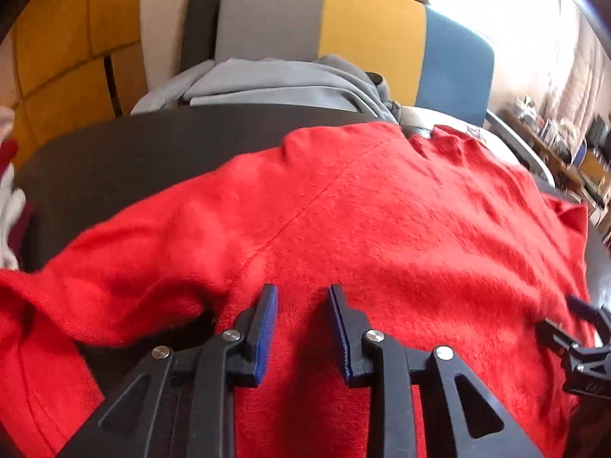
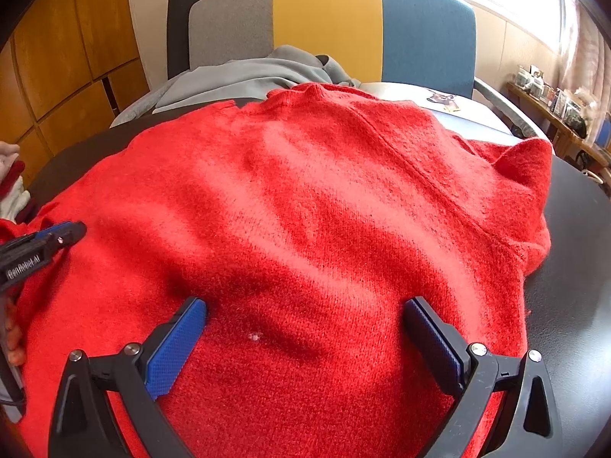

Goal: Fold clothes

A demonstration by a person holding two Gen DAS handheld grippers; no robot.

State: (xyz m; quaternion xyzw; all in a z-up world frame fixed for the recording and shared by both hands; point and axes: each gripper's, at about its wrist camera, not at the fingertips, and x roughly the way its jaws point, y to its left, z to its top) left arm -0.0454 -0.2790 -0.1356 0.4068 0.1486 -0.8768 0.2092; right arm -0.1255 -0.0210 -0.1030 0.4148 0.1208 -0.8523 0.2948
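I am hovering both jaws open and empty over the red sweater (image 2: 305, 210) lying spread on the table (image 2: 573, 286), its collar at twelve o'clock, its long axis running straight ahead.

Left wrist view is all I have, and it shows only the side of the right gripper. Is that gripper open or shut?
Observer: Open. The right gripper has its jaws wide apart over the sweater and holds nothing.
Operator: Does anything lie between its fingers?
Observer: Yes, a small pale speck sits on the knit there. I cannot tell what it is.
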